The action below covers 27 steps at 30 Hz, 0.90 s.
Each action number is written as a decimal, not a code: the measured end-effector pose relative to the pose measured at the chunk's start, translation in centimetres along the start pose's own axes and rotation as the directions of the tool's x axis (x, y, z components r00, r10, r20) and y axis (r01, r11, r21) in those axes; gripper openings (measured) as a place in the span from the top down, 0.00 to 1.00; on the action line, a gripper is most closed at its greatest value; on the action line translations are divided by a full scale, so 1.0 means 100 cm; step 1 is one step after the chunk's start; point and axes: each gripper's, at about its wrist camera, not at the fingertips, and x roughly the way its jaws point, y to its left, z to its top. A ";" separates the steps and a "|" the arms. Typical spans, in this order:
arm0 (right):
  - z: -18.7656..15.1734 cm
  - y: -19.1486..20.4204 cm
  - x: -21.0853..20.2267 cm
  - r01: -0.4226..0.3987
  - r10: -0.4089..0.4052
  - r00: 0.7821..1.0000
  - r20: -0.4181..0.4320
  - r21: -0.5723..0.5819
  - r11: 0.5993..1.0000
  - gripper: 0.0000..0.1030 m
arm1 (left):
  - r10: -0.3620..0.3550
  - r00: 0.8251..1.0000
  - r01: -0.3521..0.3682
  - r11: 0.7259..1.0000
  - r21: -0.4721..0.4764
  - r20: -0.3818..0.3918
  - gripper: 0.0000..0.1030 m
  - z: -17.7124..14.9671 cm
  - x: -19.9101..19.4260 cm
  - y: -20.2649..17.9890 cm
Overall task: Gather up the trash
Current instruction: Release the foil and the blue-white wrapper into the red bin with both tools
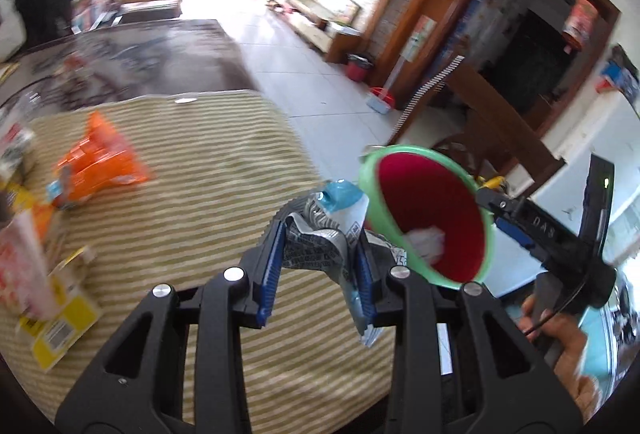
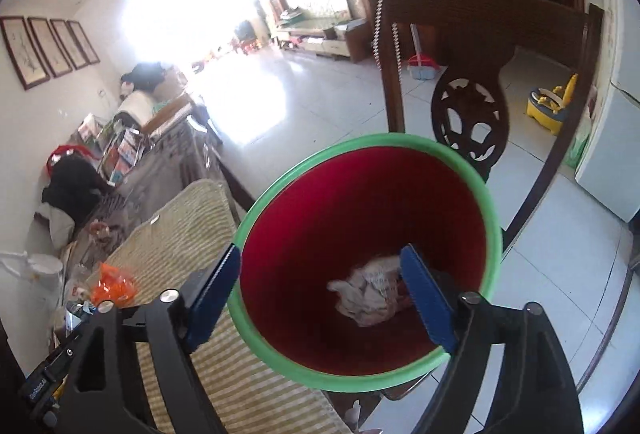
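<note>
My left gripper [image 1: 320, 234] is shut on a crumpled silver and blue wrapper [image 1: 316, 250], held above the striped table mat [image 1: 200, 201] near its right edge. Just right of it is a bin with a green rim [image 1: 400, 149] and red inside, with a white crumpled wad [image 1: 426, 240] at its bottom. My right gripper [image 2: 320, 254] stands open over the bin's near rim [image 2: 256, 318]: one finger [image 2: 216, 294] is outside the wall and the other [image 2: 428, 298] is inside, above the wad [image 2: 368, 290]. In the left wrist view the right gripper [image 1: 496, 211] sits at the bin's far side.
An orange packet [image 1: 100, 161] lies on the mat's left, with yellow boxes [image 1: 60, 330] and other packaging at the left edge. A dark wooden chair [image 2: 472, 113] stands behind the bin. A hand [image 1: 560, 330] holds the right gripper. Tiled floor [image 2: 320, 93] stretches beyond.
</note>
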 end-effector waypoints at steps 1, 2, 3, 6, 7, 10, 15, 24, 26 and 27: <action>-0.003 -0.006 -0.008 0.011 -0.012 0.999 0.030 0.024 1.000 0.18 | -0.039 0.999 0.039 0.999 0.020 -0.011 0.69 0.007 0.008 -0.013; -0.005 -0.011 -0.013 0.023 -0.025 0.998 0.050 0.045 0.999 0.18 | -0.066 0.998 0.067 0.997 0.038 -0.019 0.69 0.012 0.015 -0.024; -0.008 -0.017 -0.020 0.033 -0.037 0.997 0.067 0.063 0.997 0.18 | -0.083 0.996 0.084 0.995 0.055 -0.022 0.69 0.015 0.020 -0.032; -0.014 -0.031 -0.032 0.061 -0.067 0.995 0.077 0.081 0.995 0.18 | -0.122 0.991 0.126 0.988 0.085 -0.055 0.69 0.023 0.042 -0.060; -0.016 -0.033 -0.035 0.074 -0.081 0.994 0.080 0.084 0.994 0.18 | -0.141 0.987 0.148 0.985 0.088 -0.073 0.69 0.025 0.050 -0.069; -0.018 -0.042 -0.044 0.108 -0.118 0.988 0.101 0.103 0.989 0.18 | -0.175 0.978 0.189 0.972 0.137 -0.111 0.67 0.028 0.067 -0.094; -0.018 -0.043 -0.052 0.128 -0.140 0.983 0.116 0.105 0.986 0.18 | -0.161 0.982 0.175 0.971 0.165 -0.096 0.43 0.026 0.062 -0.100; -0.022 -0.001 -0.044 0.047 -0.051 0.994 0.101 0.045 0.998 0.18 | -0.023 1.000 0.023 0.999 -0.029 0.000 0.41 0.003 -0.003 -0.004; -0.025 0.015 -0.038 0.025 -0.026 0.996 0.084 0.016 1.000 0.18 | 0.037 0.999 -0.035 0.994 -0.106 0.017 0.41 -0.008 -0.023 0.027; -0.028 0.025 -0.035 0.009 -0.009 0.997 0.071 -0.002 1.000 0.18 | 0.067 0.998 -0.063 0.988 -0.142 0.022 0.41 -0.014 -0.032 0.042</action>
